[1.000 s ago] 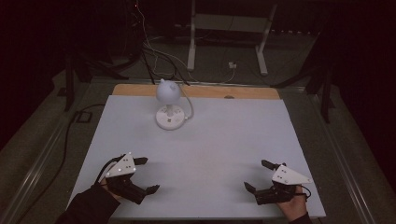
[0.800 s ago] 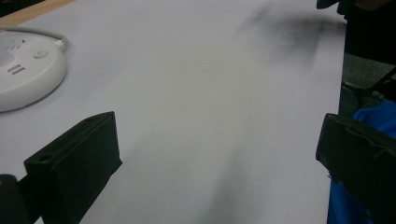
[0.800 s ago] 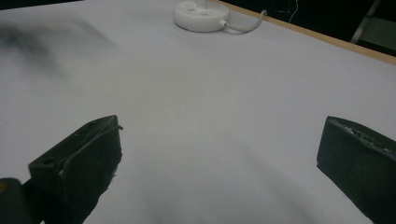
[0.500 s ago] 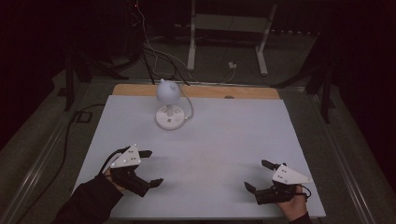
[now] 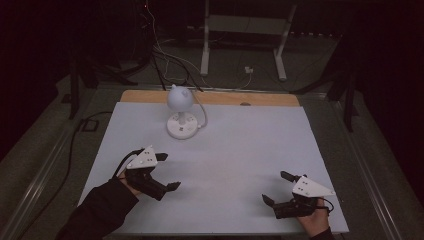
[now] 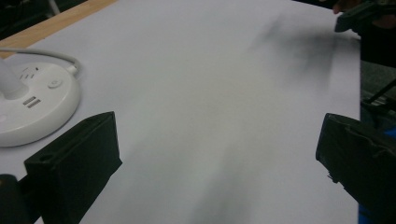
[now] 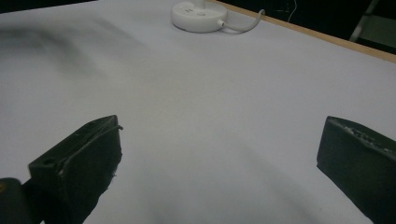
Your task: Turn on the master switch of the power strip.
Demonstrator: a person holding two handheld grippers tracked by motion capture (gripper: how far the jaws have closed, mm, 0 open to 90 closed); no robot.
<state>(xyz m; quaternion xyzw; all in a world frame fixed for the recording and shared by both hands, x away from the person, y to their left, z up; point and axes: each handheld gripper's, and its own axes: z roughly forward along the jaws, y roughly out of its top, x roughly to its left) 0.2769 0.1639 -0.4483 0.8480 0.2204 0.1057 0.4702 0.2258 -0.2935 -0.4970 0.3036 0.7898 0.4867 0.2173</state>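
Observation:
A white desk lamp (image 5: 179, 107) with a round base and globe head stands at the back left of the white table (image 5: 240, 150). Its base (image 6: 32, 105) with sockets and a button lies just left of my left gripper's jaws; the base (image 7: 198, 16) appears far ahead in the right gripper view. My left gripper (image 5: 167, 171) hovers open over the table's left front, nothing between its jaws. My right gripper (image 5: 277, 187) rests open near the front right corner, also holding nothing.
The lamp's white cable (image 5: 202, 112) loops behind the base toward the wooden strip (image 5: 210, 97) along the table's far edge. Beyond the table, cables (image 5: 165, 55) and a white stand's legs (image 5: 240, 45) lie on the dark floor.
My left gripper has moved forward and to the right over the table, toward the lamp. The right gripper has stayed in place.

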